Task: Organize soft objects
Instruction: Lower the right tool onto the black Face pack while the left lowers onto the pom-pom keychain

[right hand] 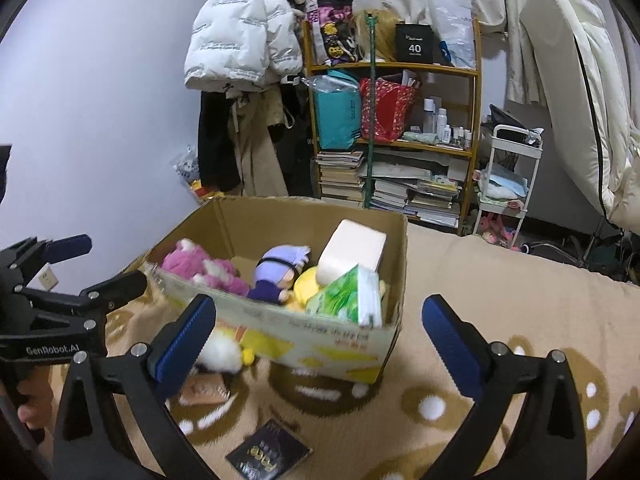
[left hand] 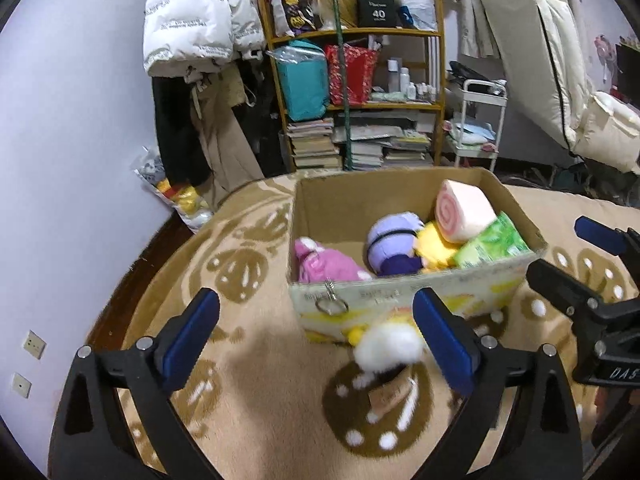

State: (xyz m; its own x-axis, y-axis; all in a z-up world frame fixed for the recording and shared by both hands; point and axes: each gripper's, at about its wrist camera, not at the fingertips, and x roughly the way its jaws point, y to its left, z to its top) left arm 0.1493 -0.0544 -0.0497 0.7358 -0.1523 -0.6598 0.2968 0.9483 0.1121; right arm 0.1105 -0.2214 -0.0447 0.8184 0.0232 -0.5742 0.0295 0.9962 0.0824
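Note:
An open cardboard box (left hand: 400, 304) (right hand: 304, 344) stands on the beige patterned blanket. Inside lie a pink plush (left hand: 328, 264) (right hand: 204, 266), a purple doll (left hand: 394, 240) (right hand: 276, 272), a yellow plush (left hand: 436, 248) (right hand: 306, 284), a pink swirl-roll cushion (left hand: 460, 210) (right hand: 354, 250) and a green tissue pack (left hand: 494, 244) (right hand: 346, 298). A white and yellow plush (left hand: 386, 346) (right hand: 224, 350) lies on the blanket against the box front. My left gripper (left hand: 316, 344) is open and empty just before it. My right gripper (right hand: 320, 340) is open and empty, facing the box.
A small dark booklet (right hand: 268, 454) and a tan card (right hand: 204, 390) lie on the blanket. A wooden shelf (left hand: 356, 80) with books and bags, a white cart (left hand: 480, 120) and hanging coats (left hand: 200, 20) stand behind. A keyring (left hand: 331, 304) hangs on the box's front.

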